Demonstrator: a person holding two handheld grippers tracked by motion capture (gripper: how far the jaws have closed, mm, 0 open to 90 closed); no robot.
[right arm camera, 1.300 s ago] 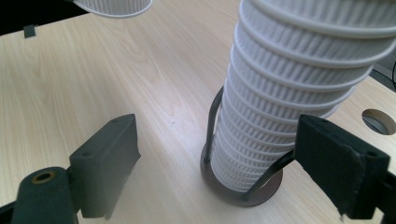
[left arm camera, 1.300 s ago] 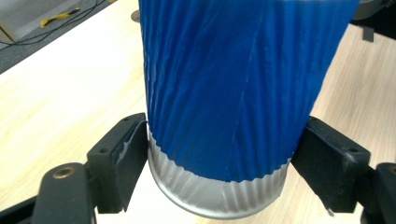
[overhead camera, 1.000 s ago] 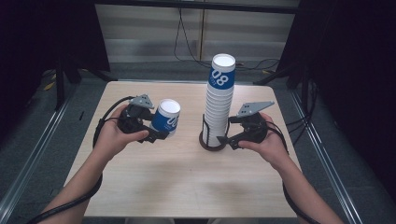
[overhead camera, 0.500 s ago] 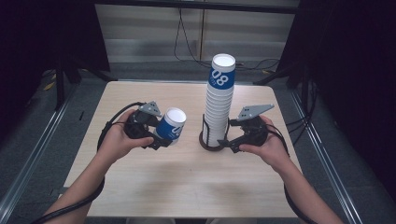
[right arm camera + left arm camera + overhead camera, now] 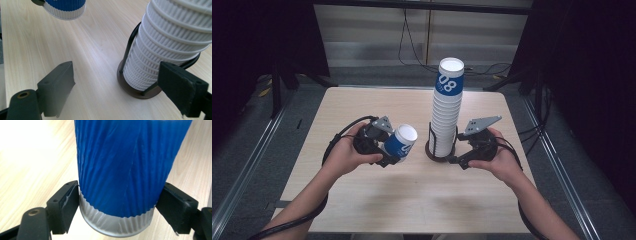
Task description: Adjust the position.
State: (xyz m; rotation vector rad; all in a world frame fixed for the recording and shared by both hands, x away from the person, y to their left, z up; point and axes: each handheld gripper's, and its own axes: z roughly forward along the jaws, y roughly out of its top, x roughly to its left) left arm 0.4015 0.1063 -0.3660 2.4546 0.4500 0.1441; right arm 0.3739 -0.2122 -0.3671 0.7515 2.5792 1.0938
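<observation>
One blue cup [image 5: 401,144] sits clamped near its base in the left hand-held gripper [image 5: 388,150], tilted above the desk [image 5: 362,200], left of the stack of cups [image 5: 446,110] in its wire holder [image 5: 439,152]. The right hand-held gripper [image 5: 457,159] stands open and empty beside that holder. Judging by this, one cup is pulled free; next comes setting it upright on the desk.

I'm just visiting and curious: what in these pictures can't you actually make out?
- Cup: its top is cut off by the left gripper view's upper edge.
- Stack: its top is cut off in the right gripper view; the count is too fine in the high view.
- Holder: its base is mostly hidden behind the stack in the high view.
</observation>
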